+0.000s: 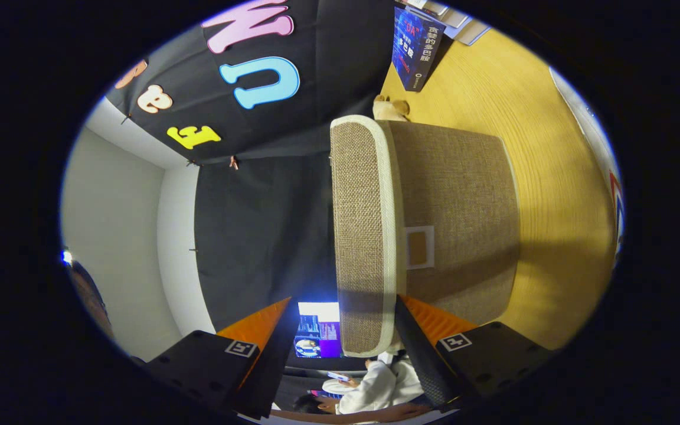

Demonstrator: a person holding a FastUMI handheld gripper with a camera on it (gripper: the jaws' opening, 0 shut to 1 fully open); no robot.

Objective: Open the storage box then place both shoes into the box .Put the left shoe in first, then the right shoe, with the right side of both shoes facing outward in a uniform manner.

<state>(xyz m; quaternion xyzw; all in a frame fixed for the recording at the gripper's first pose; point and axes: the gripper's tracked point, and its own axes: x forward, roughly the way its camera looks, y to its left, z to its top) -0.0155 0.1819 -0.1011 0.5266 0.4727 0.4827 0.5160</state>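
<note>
The storage box (464, 224) is beige woven fabric with a small label patch, and it stands on the wooden table (558, 177). Its lid (360, 224), rimmed in cream, sits closed on the box. The view is rolled onto its side, so the table runs up beside the box. My gripper (344, 301) is open, with the near end of the lid between its orange and black fingers. One finger (414, 330) lies against the lid's rim. A gap shows between the other finger (269, 336) and the lid. A small tan object (391, 108) peeks out beyond the box; I cannot tell what it is.
A dark blue book (414, 50) stands at the far end of the table, with flat white items beyond it. Behind the fingers a person in a white sleeve (375, 383) sits near a lit screen (319, 330). A white wall (121, 236) lies off to the side.
</note>
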